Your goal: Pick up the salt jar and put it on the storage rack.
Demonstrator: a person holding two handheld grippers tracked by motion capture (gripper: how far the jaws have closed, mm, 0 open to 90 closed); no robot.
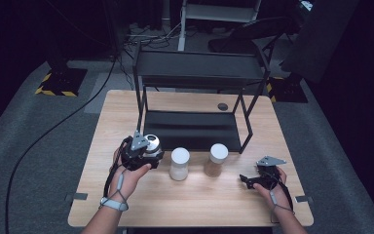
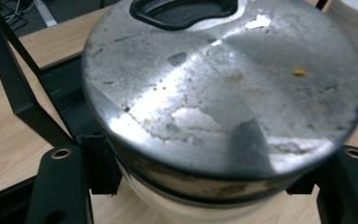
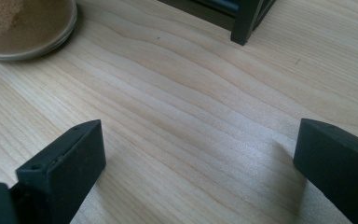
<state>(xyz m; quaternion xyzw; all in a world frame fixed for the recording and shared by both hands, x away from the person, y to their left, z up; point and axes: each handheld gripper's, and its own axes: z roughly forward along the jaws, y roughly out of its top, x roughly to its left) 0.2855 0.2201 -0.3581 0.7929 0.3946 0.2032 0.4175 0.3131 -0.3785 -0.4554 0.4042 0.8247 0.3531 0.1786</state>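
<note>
Left gripper [image 1: 143, 151] clamped around metal-lidded jar [image 2: 223, 93], jaws hugging both sides below worn silver lid; jar at front left corner of black shelf rack [image 1: 195, 73] on wooden table [image 1: 126, 204]. White-capped jar [image 1: 179, 164] just right of it, then brown-filled jar [image 1: 216, 160]. Right gripper [image 1: 254, 178] apart at right, jaws spread wide over bare wood, holding nothing.

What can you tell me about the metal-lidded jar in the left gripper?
The jar has a worn, scuffed silvery metal lid with a black opening at its far edge, over a white body. It stands upright on the wooden table just in front of the black rack, with the left gripper shut around it below the lid.
</note>
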